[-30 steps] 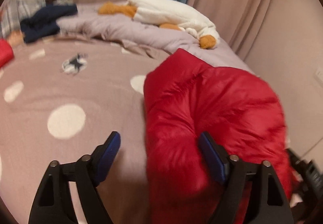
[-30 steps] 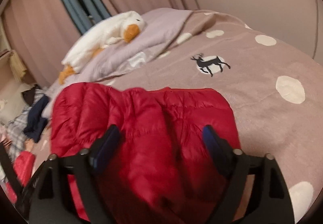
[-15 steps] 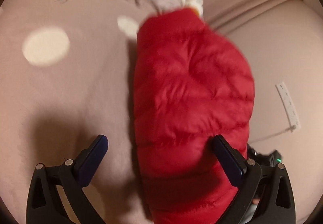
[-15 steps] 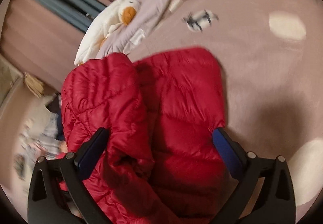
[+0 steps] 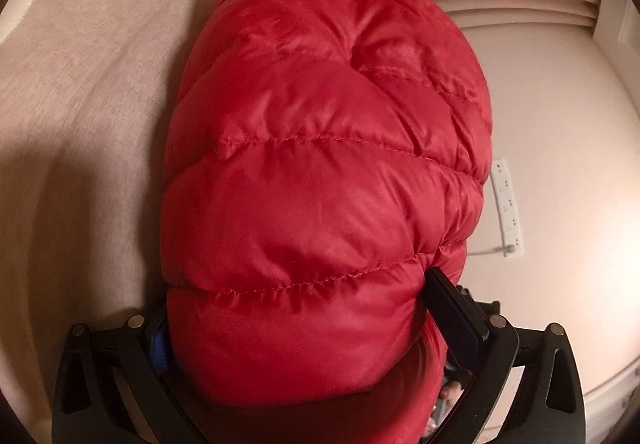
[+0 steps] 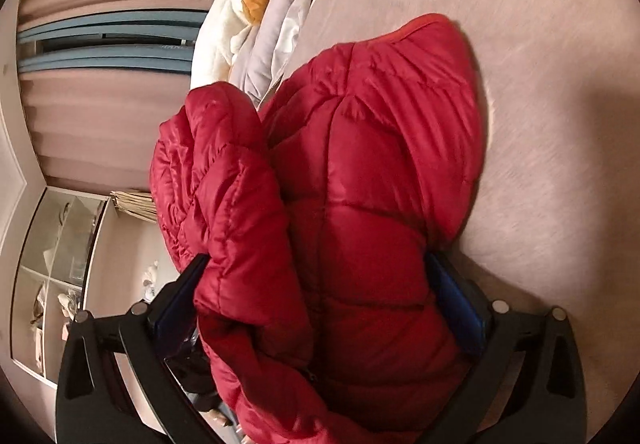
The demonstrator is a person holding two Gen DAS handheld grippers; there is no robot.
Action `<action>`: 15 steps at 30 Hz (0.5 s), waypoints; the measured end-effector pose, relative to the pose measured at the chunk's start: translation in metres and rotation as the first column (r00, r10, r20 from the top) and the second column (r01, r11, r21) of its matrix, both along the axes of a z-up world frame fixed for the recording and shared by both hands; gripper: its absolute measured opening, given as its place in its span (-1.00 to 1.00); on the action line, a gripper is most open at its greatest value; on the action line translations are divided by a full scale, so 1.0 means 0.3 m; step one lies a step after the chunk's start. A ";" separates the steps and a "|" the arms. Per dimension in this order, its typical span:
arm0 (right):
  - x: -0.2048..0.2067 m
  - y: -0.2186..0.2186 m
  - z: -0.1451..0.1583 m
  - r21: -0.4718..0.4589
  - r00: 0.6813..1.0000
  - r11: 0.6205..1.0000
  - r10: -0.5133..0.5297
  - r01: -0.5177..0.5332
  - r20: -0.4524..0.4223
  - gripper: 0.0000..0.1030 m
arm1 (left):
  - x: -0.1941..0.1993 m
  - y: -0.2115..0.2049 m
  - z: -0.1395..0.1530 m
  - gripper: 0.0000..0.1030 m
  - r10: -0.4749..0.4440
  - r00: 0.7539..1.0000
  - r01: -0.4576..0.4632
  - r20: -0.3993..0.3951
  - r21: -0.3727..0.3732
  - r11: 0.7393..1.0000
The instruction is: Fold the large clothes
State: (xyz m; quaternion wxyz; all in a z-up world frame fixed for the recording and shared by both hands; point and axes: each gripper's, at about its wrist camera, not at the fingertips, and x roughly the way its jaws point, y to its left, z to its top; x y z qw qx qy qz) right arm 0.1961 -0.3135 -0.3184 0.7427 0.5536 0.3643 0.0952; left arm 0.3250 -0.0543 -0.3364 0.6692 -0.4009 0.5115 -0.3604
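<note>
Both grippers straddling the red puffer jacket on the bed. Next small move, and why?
Probably close both grippers. The red puffer jacket bulges between the wide-open jaws of the left gripper and the right gripper, so neither seems to grip it yet. In the right wrist view a loose sleeve lies on the bundle, the fold unfinished.

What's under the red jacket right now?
The red jacket lies on the spotted bed cover. Whatever sits directly beneath the bundle is hidden. Both grippers' fingers straddle it.
</note>
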 end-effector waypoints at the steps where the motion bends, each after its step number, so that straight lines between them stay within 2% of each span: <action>1: 0.005 0.015 0.009 -0.014 1.000 1.000 0.014 -0.014 -0.002 1.00 | 0.007 -0.002 -0.004 0.98 -0.009 1.000 0.009 -0.006 -0.005 1.000; 6: 0.057 0.049 0.022 -0.073 0.998 0.995 0.068 -0.069 -0.017 1.00 | 0.007 -0.021 -0.003 0.98 0.015 1.000 -0.015 0.012 0.010 1.000; 11: 0.075 0.035 0.024 -0.061 0.995 0.993 0.102 -0.102 -0.013 1.00 | -0.008 -0.058 0.003 0.98 0.012 1.000 -0.013 0.027 0.031 0.999; 15: 0.106 0.060 0.025 -0.121 0.992 0.985 0.127 -0.125 0.010 1.00 | -0.022 -0.097 0.011 0.98 0.011 0.999 -0.014 0.050 0.070 0.997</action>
